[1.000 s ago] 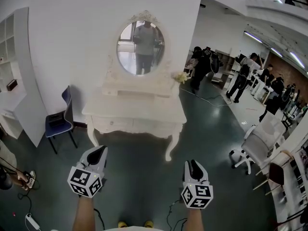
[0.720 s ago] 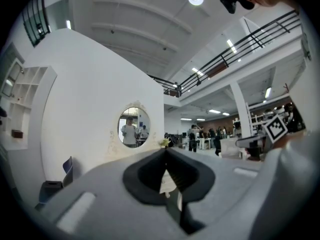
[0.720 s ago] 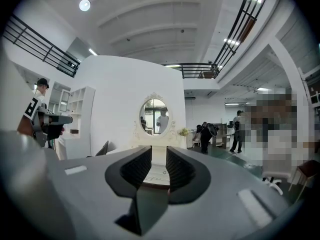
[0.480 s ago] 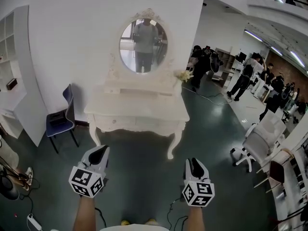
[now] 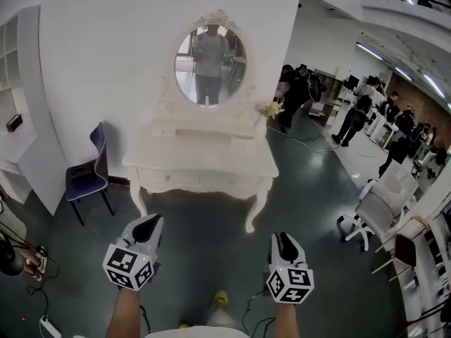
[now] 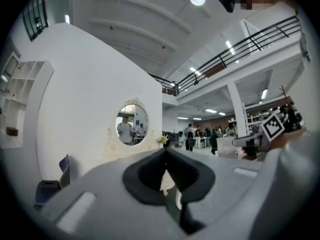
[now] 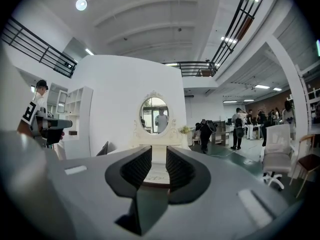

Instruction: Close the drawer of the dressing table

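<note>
Left tongs (image 5: pixel 148 224): clenched tip to tip, empty. Right tongs (image 5: pixel 283 239): released, jaws apart, nothing between them. Both are held level above the floor, well short of the dressing table.
Wall (image 5: pixel 106 62): white.
Floor (image 5: pixel 204 259): dark green, glossy.
Dressing table (image 5: pixel 204 162): white, curved legs, set against the wall.
Drawer (image 5: pixel 176 182): in the front rail under the worktop; whether it stands out cannot be told.
Mirror (image 5: pixel 210 56): oval, above the worktop.
Chair (image 5: pixel 88 178): blue, left of the table.
Flowers (image 5: pixel 268 109): worktop's right rear corner.
Since a second ago: the table sits slightly further right in the head view, and a yellow shoe (image 5: pixel 220 298) shows higher between the arms.
</note>
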Available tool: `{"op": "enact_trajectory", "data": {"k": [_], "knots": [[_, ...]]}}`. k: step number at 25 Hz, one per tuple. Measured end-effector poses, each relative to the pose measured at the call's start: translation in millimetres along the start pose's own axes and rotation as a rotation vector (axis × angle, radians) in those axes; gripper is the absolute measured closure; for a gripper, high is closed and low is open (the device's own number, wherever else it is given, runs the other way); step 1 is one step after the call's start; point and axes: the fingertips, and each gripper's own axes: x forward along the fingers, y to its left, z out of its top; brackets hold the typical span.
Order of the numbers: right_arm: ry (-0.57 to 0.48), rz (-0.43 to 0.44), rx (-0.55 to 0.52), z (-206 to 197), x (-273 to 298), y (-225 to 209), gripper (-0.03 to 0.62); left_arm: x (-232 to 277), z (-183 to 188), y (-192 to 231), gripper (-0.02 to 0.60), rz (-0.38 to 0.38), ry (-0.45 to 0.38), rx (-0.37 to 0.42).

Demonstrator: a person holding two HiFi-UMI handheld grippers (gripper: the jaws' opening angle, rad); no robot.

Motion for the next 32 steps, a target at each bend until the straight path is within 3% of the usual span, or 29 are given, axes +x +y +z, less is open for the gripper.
{"op": "enact_trajectory", "data": {"k": [10, 17, 22, 26, 32], "knots": [[0.006, 0.029, 0.036, -2, 76, -29, 0.52, 69, -8, 18, 0.583, 0.01, 0.015, 0.007], [0.015, 0.028, 0.007, -4, 147, -53, 0.52, 130, -23, 43, 0.583, 0.033, 0.042, 0.01], [0.03, 0.048, 0.015, -12, 204, -72, 0.52, 184, -36, 65, 0.583, 0.045, 0.062, 0.005], [0.032, 0.054, -0.007, -4, 250, -91, 0.52, 232, -36, 78, 0.583, 0.051, 0.072, 0.014], [0.041, 0.094, 0.04, 11, 312, -123, 0.52, 302, -36, 84, 0.583, 0.067, 0.086, 0.013]]}}
